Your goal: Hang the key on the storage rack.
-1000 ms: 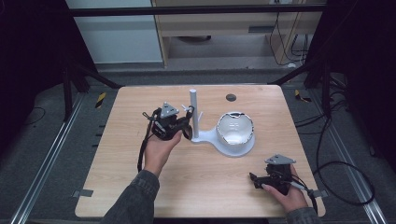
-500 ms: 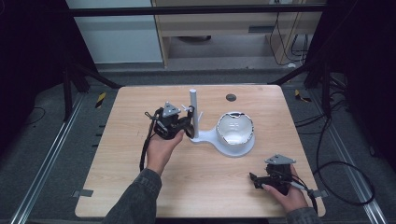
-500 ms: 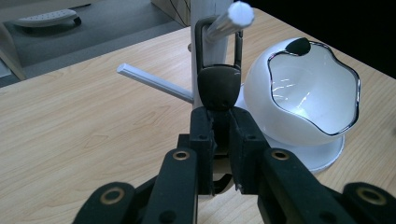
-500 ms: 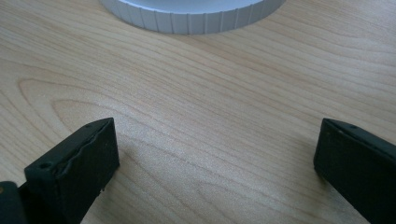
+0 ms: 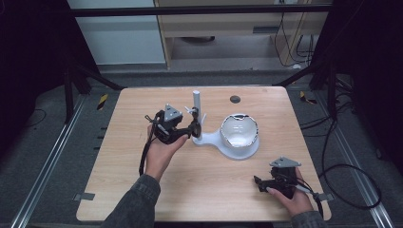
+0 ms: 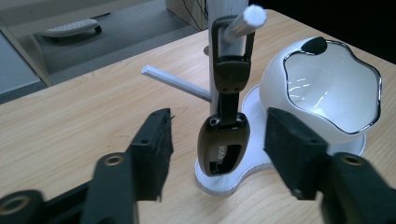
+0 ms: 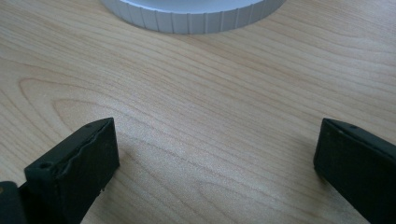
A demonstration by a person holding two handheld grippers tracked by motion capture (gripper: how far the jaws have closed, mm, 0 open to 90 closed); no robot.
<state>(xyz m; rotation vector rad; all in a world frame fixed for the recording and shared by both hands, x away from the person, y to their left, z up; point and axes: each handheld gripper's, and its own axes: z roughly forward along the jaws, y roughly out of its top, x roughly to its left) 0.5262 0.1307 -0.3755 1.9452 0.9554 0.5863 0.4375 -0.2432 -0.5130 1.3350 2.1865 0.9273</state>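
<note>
**Black fob hanging on the stand**

Black fob [image 6: 223, 140] is hanging from a peg [image 6: 242, 22] of the white stand [image 5: 212, 139], between the left gripper's [image 6: 215, 154] parted jaws. The right gripper [image 7: 215, 154] is resting spread over the table [image 7: 196, 93].

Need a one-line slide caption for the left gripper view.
Open left gripper faces a dark key fob hanging from a white stand's peg, beside a white bowl.

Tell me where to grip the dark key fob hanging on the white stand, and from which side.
Grip the key fob across its wide lower body. It hangs upright from a peg on the stand, its flanks free. Come in level from the left gripper side, whose open jaws already flank it. The white bowl crowds the far side, so probably lift up and off the peg.
</note>
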